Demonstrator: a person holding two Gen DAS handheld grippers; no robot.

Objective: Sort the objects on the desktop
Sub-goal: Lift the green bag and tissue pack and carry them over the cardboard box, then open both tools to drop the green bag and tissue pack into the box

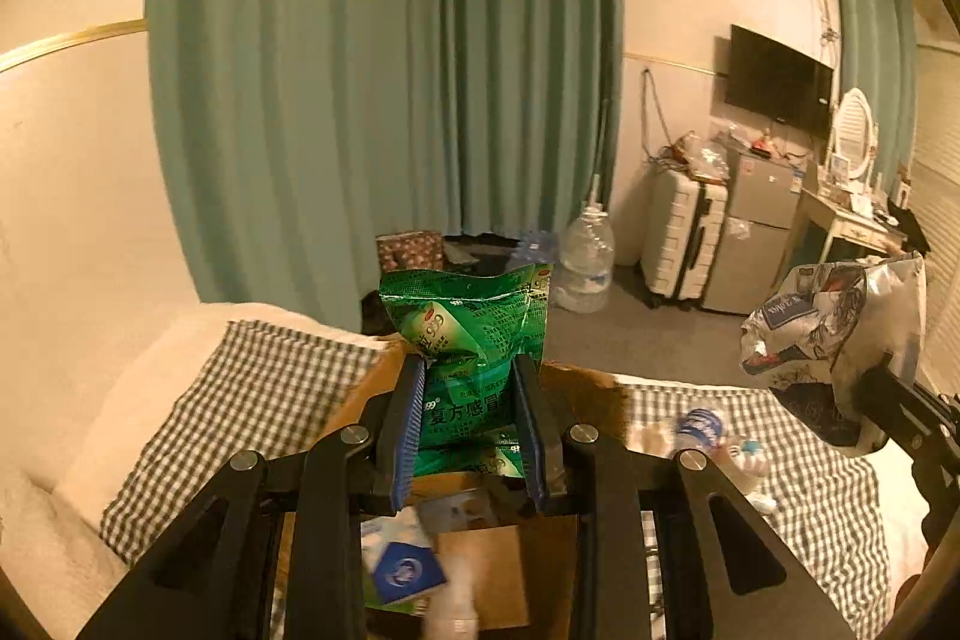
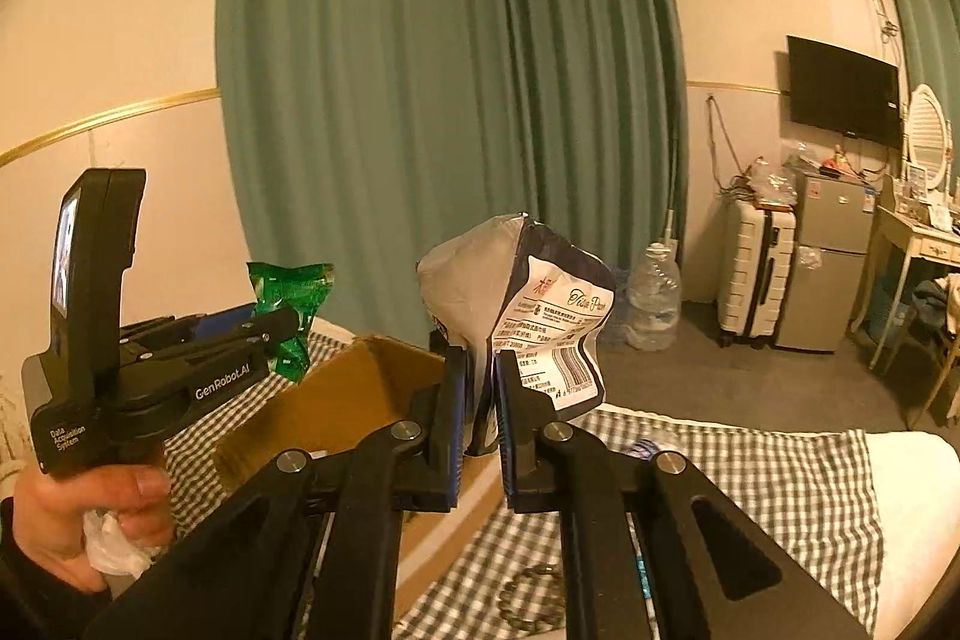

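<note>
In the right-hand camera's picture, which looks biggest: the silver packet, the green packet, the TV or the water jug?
As they look:
1. silver packet, though nearest the camera
2. TV
3. green packet and water jug, too alike to rank

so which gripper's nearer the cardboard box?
Left. The left gripper, shut on the green packet, is over the box; the right gripper, shut on the white bag, is beside it.

Read on the green packet clamped in the left gripper: "999" and "复方感冒", the rest cut off by the fingers. Read on the left gripper's body, seen from the right wrist: "GenRobot.AI" and "Data Acquisition System". Made out on the grey-and-navy bag in the right gripper: a script title "Tissue Paper", partly legible, above a barcode with unreadable digits.
</note>
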